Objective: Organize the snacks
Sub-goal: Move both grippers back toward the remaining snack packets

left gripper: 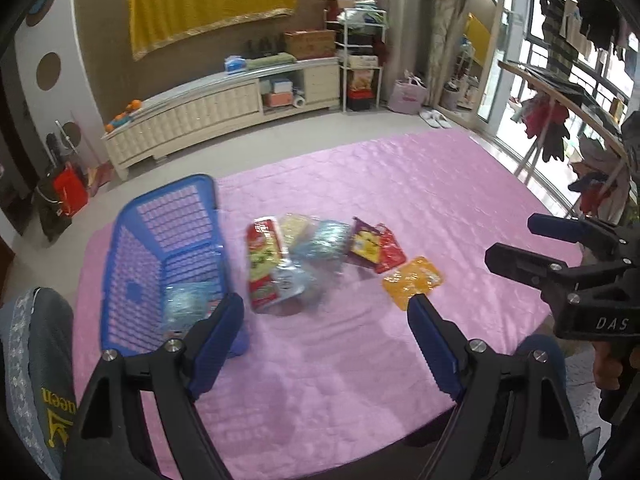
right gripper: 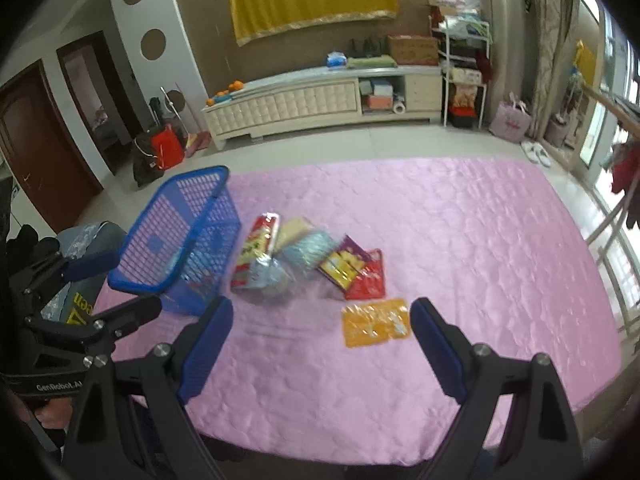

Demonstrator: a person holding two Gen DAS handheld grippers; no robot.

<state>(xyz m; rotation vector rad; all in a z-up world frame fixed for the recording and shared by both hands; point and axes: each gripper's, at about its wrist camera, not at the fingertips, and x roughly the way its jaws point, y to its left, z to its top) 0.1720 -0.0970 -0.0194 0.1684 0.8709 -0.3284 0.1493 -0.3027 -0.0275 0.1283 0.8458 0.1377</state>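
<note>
- Left wrist view: the left gripper (left gripper: 326, 316) hangs above the pink cloth (left gripper: 440, 200) with its fingers spread wide and nothing between them.
- Just beyond the left fingertip sits the blue basket (left gripper: 120, 248), with one pale blue packet (left gripper: 188, 306) lying on its floor, partly hidden by that finger.
- Ahead, between the two fingers, lies a loose pile of snack packets (left gripper: 296, 256); the orange packet (left gripper: 412, 280) is flat on the cloth just past the right fingertip.
- The right gripper (left gripper: 506, 242) shows at the right edge, well apart from the snacks, fingers parted and empty.
- Right wrist view: the right gripper (right gripper: 322, 314) is likewise spread wide above the cloth (right gripper: 460, 220), gripping nothing.
- The orange packet (right gripper: 376, 322) lies between its fingertips, nearer the right one; the pile (right gripper: 304, 260) is further ahead.
- The basket (right gripper: 180, 216) stands beyond the left finger; the left gripper (right gripper: 116, 284) appears beside it, parted.
</note>
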